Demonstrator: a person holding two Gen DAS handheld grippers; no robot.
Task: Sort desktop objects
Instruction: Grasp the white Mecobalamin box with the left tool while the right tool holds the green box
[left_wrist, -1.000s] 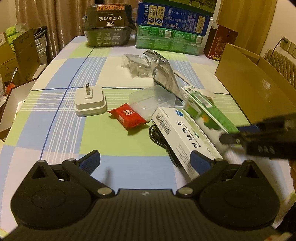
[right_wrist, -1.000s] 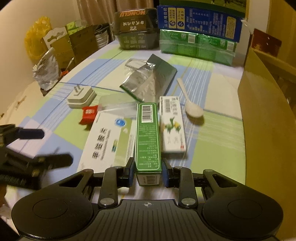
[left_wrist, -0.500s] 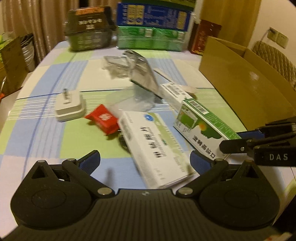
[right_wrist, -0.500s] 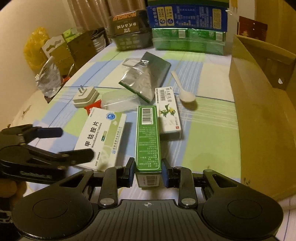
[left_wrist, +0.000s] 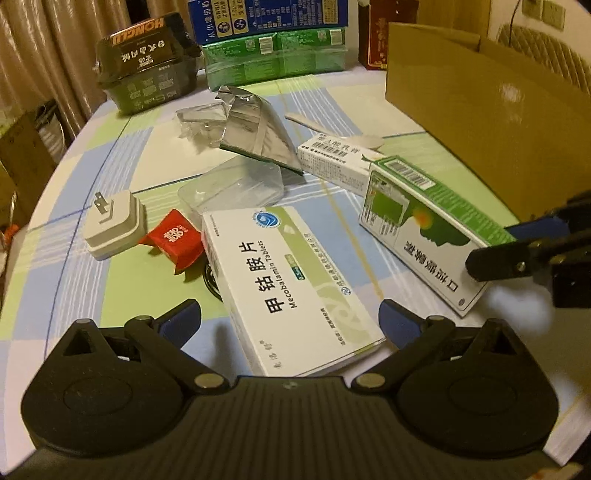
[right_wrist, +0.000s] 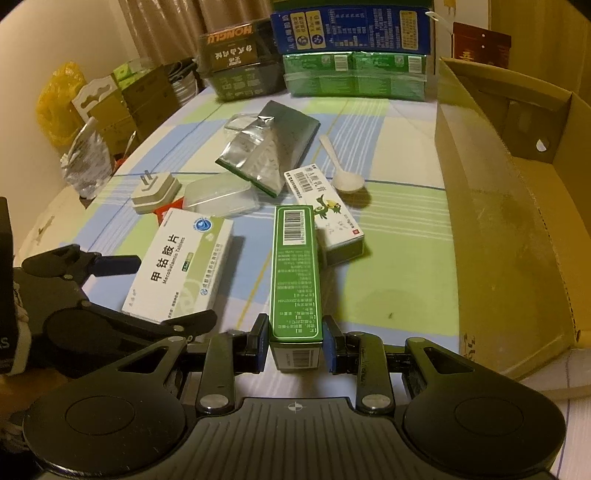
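The right claw (right_wrist: 295, 345) pinches a long green medicine carton (right_wrist: 295, 273) by its near end, blue pads pressed to both narrow sides; the carton's long axis runs straight away from the camera, its barcoded far end pointing toward the far side of the desk (right_wrist: 402, 221) and raised above the checked cloth. In the left wrist view the same carton (left_wrist: 424, 225) shows a white side panel with Chinese print and a green-and-orange picture. The left claw (left_wrist: 290, 323) is spread wide, its two blue tips either side of the near end of a white box (left_wrist: 291, 280) printed "Mecobalamin Tablets" — the box lies flat, long axis slanting away to the left. Beyond it lie a red packet (left_wrist: 173, 240), a white plug adapter (left_wrist: 114, 229), a clear plastic lid (left_wrist: 232, 188), a foil pouch (left_wrist: 255, 133), a white ointment box (right_wrist: 325, 210) and a white spoon (right_wrist: 345, 177). A dark tub reading "HONGLU" (right_wrist: 236, 55) stands at the far edge, and an open cardboard box (right_wrist: 509, 206) sits at the right.
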